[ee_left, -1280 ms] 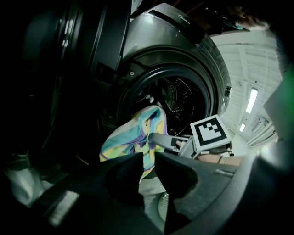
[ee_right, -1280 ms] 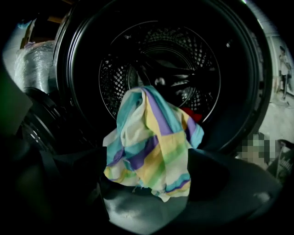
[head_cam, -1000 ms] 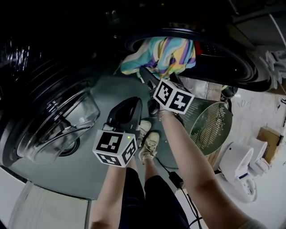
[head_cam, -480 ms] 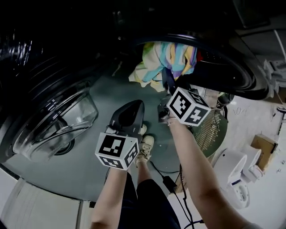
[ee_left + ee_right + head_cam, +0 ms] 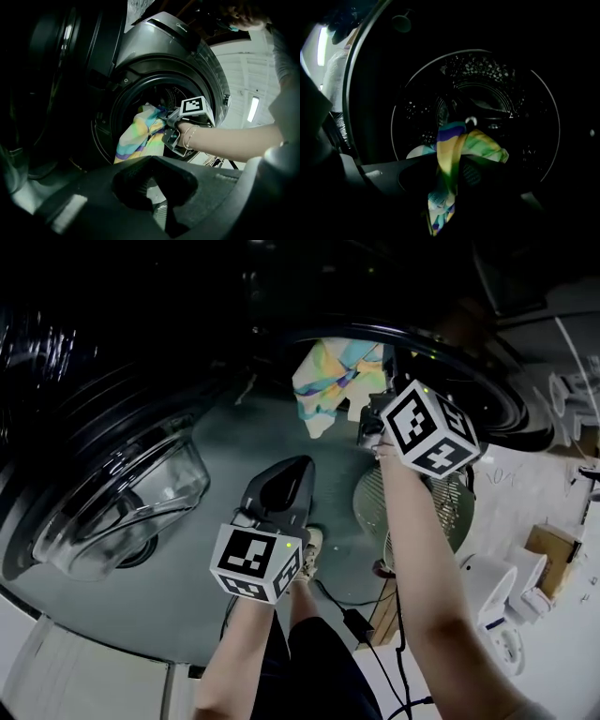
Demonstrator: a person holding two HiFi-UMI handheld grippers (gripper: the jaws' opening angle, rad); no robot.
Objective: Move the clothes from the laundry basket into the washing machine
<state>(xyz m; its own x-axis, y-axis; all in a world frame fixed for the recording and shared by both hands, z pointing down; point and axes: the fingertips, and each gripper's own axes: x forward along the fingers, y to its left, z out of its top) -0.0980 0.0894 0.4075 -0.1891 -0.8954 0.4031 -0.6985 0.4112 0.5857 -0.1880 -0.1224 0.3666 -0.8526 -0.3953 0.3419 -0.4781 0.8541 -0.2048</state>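
At 12 o'clock in head view, washing machine (image 5: 469, 362) mouth gapes dark, w/ striped cloth (image 5: 328, 381) draped over its lower rim, part inside, part hanging out. R gripper (image 5: 367, 413) sits at the cloth's 3 o'clock edge, jaws pinched on it. R gripper view shows the fabric bunched btwn the jaws, one tail drooping toward 6 o'clock, and the drum (image 5: 487, 89) straight ahead. L gripper (image 5: 295, 474) hangs approx. centre frame, below the cloth and apart from it. Its jaws are pressed together w/ nothing btwn them, pointing up toward the mouth. Door (image 5: 112, 502) w/ glass bowl stands swung open at 9 o'clock. Laundry basket (image 5: 455, 517), mesh, shows at 4 o'clock under the R forearm; can't tell what's in it. Shoe (image 5: 309, 545) peeks out beside the L gripper's cube, toward 6 o'clock.
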